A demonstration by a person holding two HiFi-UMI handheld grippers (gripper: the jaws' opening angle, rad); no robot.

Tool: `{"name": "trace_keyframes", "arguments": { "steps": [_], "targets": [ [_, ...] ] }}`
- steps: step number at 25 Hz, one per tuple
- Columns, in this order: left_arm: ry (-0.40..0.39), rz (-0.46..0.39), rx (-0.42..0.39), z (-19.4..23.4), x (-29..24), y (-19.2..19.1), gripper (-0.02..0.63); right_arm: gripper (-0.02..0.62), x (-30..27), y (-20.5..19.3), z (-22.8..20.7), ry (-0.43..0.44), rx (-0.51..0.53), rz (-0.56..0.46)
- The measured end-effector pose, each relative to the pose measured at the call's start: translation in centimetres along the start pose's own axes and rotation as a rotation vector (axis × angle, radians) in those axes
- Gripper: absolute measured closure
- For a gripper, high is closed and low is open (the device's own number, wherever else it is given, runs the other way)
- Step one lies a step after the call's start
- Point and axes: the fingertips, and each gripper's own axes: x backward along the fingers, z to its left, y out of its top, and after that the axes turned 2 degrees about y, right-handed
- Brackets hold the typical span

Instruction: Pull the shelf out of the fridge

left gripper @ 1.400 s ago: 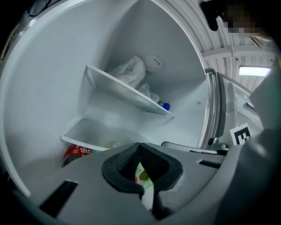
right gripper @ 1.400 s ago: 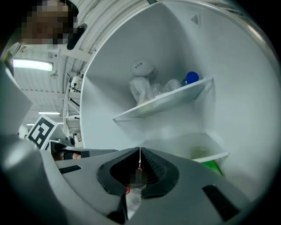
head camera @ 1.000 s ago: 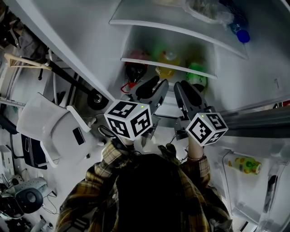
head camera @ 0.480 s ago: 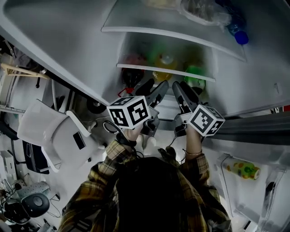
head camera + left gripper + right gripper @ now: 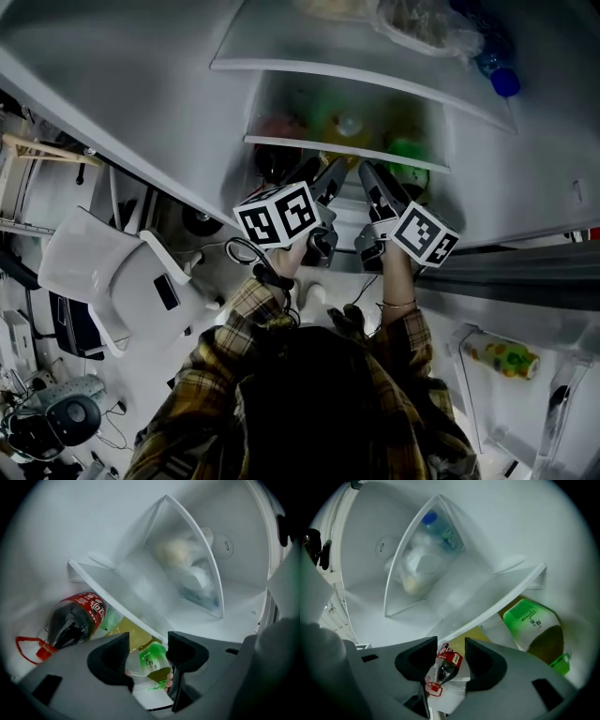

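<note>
We've got the shelf (image 5: 347, 150) sitting fully inside the fridge (image 5: 525, 178), its pale front edge running left to right across the middle of the compartment, not pulled out. Both gripper views catch that same edge as a slanted white bar, from the left (image 5: 117, 597) and from the right (image 5: 497, 602).

Under it lie three bottles: a cola bottle (image 5: 75, 620) at the left, a yellow drink (image 5: 349, 127) in the middle seen through the shelf, and a green-labelled bottle (image 5: 534, 625) at the right.

Right in front of the edge we see the left hand-held gripper (image 5: 323, 178), jaws wide apart (image 5: 147, 641) and clamped on nothing, with the green bottle showing through the gap. Just beside it is the right hand-held gripper (image 5: 375, 183), also spread apart (image 5: 451, 645), pads pressing on nothing, with the cola bottle framed between them farther in.

Farther up we have a second shelf (image 5: 356, 70) carrying a plastic bag (image 5: 422, 23) and a blue-capped bottle (image 5: 504, 82). Near right, a small bottle (image 5: 506, 356) rests in the door rack. Off to the left stands a white chair (image 5: 103, 272).
</note>
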Motion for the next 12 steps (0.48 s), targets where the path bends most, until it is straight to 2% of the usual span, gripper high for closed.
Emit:
{"name": "trace_keyframes", "arguments": {
  "steps": [4,9,12],
  "targets": [
    [0.020,0.007,0.023,0.7,-0.5,0.8,0.353,0.423,-0.8,0.4,-0.5,-0.008,-0.011,-0.007],
    [-0.026,0.011,0.099,0.5,-1.9,0.9,0.353,0.423,-1.6,1.2,-0.8,0.006,-0.058,-0.030],
    [-0.007,0.014,0.102,0.7,-2.3,1.4,0.354,0.423,-2.2,1.4,-0.9,0.012,-0.079,-0.033]
  ]
}}
